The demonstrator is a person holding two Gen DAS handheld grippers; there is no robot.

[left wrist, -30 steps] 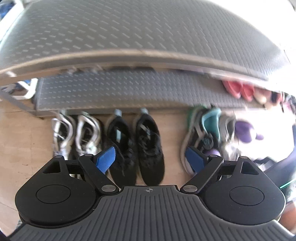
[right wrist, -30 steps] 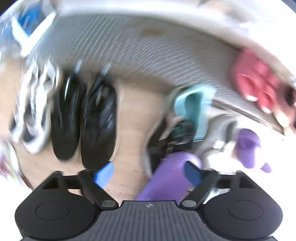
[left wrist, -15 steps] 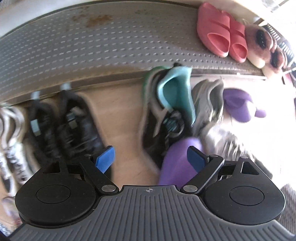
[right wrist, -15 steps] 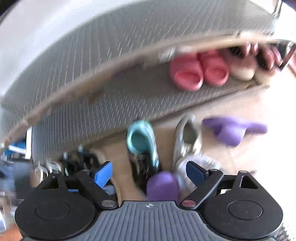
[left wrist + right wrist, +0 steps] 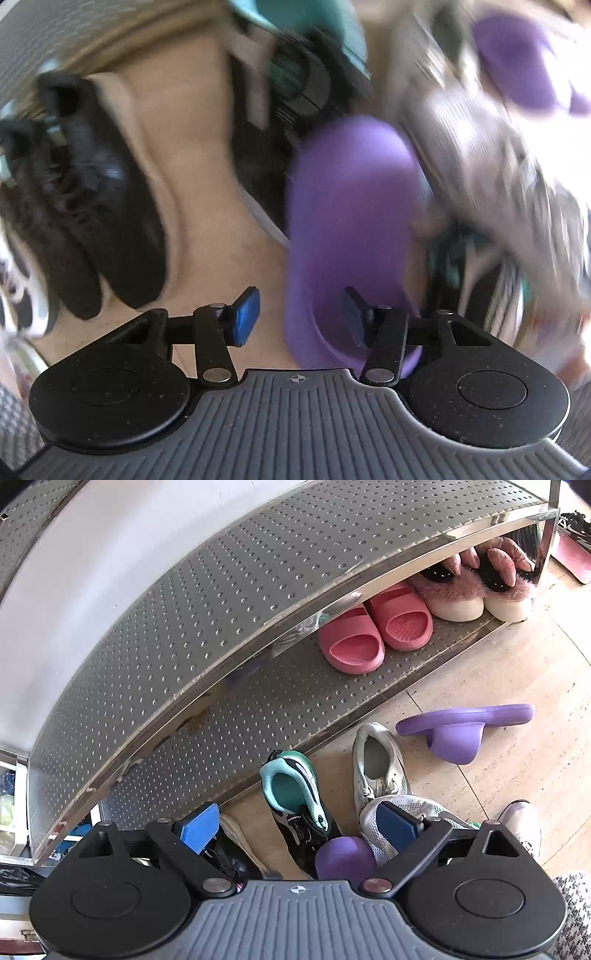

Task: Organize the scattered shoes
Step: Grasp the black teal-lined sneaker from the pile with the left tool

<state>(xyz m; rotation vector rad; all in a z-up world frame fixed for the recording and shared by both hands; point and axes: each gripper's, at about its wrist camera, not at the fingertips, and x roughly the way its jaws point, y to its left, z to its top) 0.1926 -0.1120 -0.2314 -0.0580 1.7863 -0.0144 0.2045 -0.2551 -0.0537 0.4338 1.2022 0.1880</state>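
Right wrist view first: the perforated grey metal shoe rack point(image 5: 229, 602) sweeps across, and on its lower shelf sit a pair of coral-pink rubber slides point(image 5: 373, 635), then a pair of fluffy pink slippers with cream soles point(image 5: 476, 594) at the right end. On the beige tiled floor point(image 5: 517, 672) in front of the rack: a black and teal sneaker point(image 5: 295, 794), a grey-white mesh sneaker point(image 5: 376, 764) just beside it, and well to the right a purple rubber slide lying tipped over point(image 5: 461, 731).

Hard going in the left wrist view, everything smeared by blur. A pair of black lace-up sneakers point(image 5: 92, 192) at left, cut off by the edge; shoes at right are a grey streak.

The other purple rubber slide point(image 5: 351, 221) lies on the floor against the black and teal sneaker.

Left gripper point(image 5: 301, 317): jaws have just been closing, now partly open, straddling the near edge of that slide, one blue pad inside its opening, the other outside; whether the pads press on it, I cannot tell.

Right gripper point(image 5: 299, 823): wide open, holding nothing, above the shoes.
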